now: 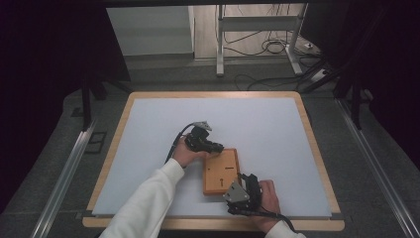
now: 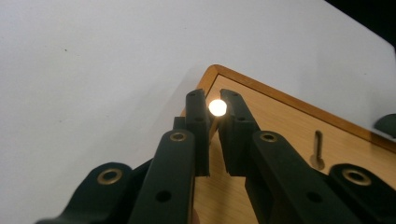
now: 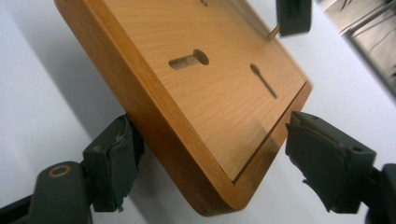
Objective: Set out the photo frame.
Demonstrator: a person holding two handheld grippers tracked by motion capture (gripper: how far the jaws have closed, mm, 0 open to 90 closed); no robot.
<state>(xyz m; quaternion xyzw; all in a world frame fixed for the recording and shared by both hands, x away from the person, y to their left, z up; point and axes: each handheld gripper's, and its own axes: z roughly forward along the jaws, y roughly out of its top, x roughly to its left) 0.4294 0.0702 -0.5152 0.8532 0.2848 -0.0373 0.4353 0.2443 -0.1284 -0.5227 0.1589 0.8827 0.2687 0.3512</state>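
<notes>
A pale grey mat [image 1: 163, 129] covers the counter [image 1: 119, 130], its light wooden border showing all around. Beyond the far edge, a metal stand [image 1: 257, 29] rises from the floor, with dark cables [image 1: 270, 47] coiled loosely near its feet. A metal rail [image 1: 64, 171] runs alongside the counter on the left, another rail [image 1: 379, 171] on the right. Black curtains [image 1: 44, 59] hang on both flanks.

A white-topped table with a light wooden rim [image 1: 115, 144] carries a flat rectangular orange-brown wooden board [image 1: 221, 171], lower centre.
</notes>
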